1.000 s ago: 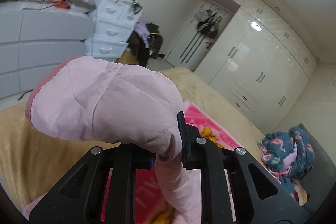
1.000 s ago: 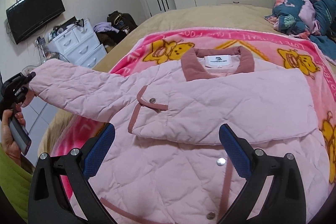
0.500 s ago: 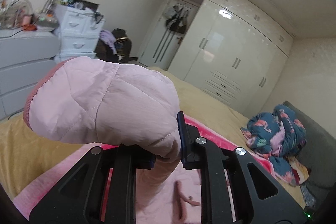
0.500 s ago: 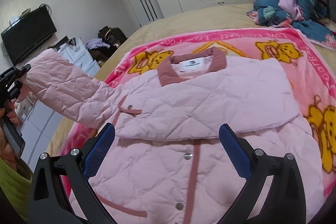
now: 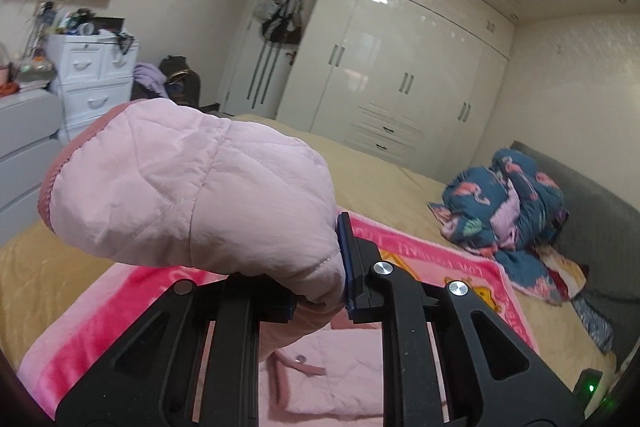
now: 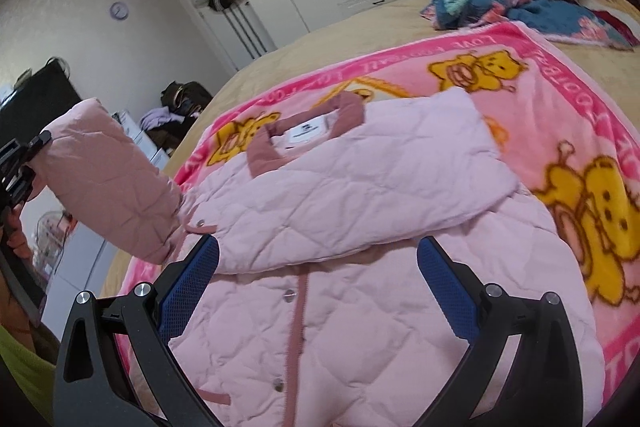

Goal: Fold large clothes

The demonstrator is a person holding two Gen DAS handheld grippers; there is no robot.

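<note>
A pink quilted jacket [image 6: 360, 247] lies front-up on a pink cartoon blanket [image 6: 580, 155] on the bed. One sleeve is folded flat across its chest. My left gripper [image 5: 318, 297] is shut on the other sleeve [image 5: 192, 191] near its cuff and holds it lifted in the air; the sleeve [image 6: 108, 183] and that gripper [image 6: 20, 163] also show at the left of the right wrist view. My right gripper [image 6: 316, 283] is open and empty, hovering low over the jacket's front by the snap placket.
A blue flamingo-print bundle [image 5: 508, 195] lies at the bed's far corner by a dark headboard [image 5: 600, 211]. White drawers [image 5: 92, 83] and a dresser stand beside the bed. Wardrobes [image 5: 400, 83] line the far wall.
My left gripper has swung the lifted sleeve up and inward toward the jacket body. My right gripper has moved closer and lower over the jacket front, staying open.
</note>
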